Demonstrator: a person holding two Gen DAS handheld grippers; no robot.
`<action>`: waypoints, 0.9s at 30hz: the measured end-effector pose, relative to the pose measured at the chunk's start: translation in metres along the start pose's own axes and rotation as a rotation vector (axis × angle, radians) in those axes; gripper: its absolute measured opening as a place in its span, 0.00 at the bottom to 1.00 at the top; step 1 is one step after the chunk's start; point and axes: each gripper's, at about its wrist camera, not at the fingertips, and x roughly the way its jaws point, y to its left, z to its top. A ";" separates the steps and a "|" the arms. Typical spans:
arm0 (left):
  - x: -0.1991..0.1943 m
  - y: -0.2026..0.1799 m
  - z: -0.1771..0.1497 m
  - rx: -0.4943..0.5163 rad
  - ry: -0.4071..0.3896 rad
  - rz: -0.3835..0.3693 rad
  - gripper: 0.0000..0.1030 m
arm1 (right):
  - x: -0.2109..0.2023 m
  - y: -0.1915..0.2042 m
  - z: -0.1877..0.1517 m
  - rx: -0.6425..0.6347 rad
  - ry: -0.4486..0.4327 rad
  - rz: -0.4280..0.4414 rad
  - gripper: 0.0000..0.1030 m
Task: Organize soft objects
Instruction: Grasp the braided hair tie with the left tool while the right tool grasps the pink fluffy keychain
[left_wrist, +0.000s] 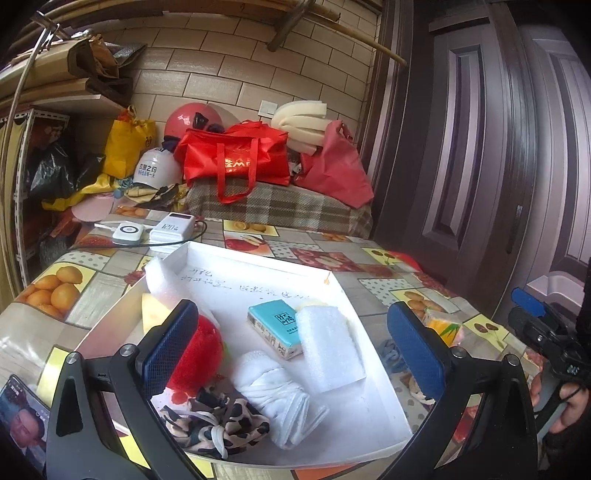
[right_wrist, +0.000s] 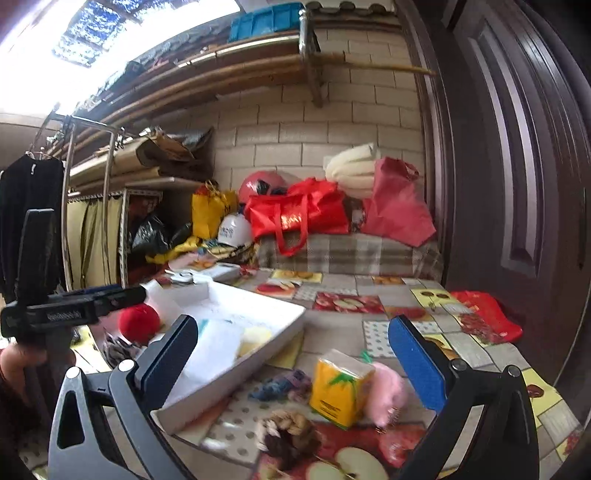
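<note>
Right gripper (right_wrist: 291, 354) jaws held wide, empty, yellow pack (right_wrist: 340, 391) lying between them on surface (right_wrist: 406, 295), left gripper (left_wrist: 291, 339) wide over tray (left_wrist: 258, 266), nothing gripped

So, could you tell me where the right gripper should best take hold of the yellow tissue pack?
Probably across the yellow tissue pack's upper half, coming from above: it stands tilted on the table between the open right gripper's fingers, and a pink plush crowds its right side.

access: tray crowded, table partly open

white tray (left_wrist: 354, 295) bare at far half; tissue pack (left_wrist: 275, 328), foam pad (left_wrist: 328, 350), rolled cloth (left_wrist: 273, 398) fill near half. yellow pack (right_wrist: 340, 387) blocks right table.
</note>
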 end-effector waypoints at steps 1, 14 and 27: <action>0.000 -0.003 0.000 0.011 0.000 -0.007 1.00 | 0.000 -0.012 -0.002 0.020 0.025 0.012 1.00; 0.032 -0.131 -0.034 0.321 0.266 -0.257 1.00 | 0.036 -0.106 -0.036 0.377 0.334 -0.048 1.00; 0.101 -0.164 -0.058 0.302 0.552 -0.210 0.99 | 0.071 -0.077 -0.033 0.132 0.448 0.090 0.54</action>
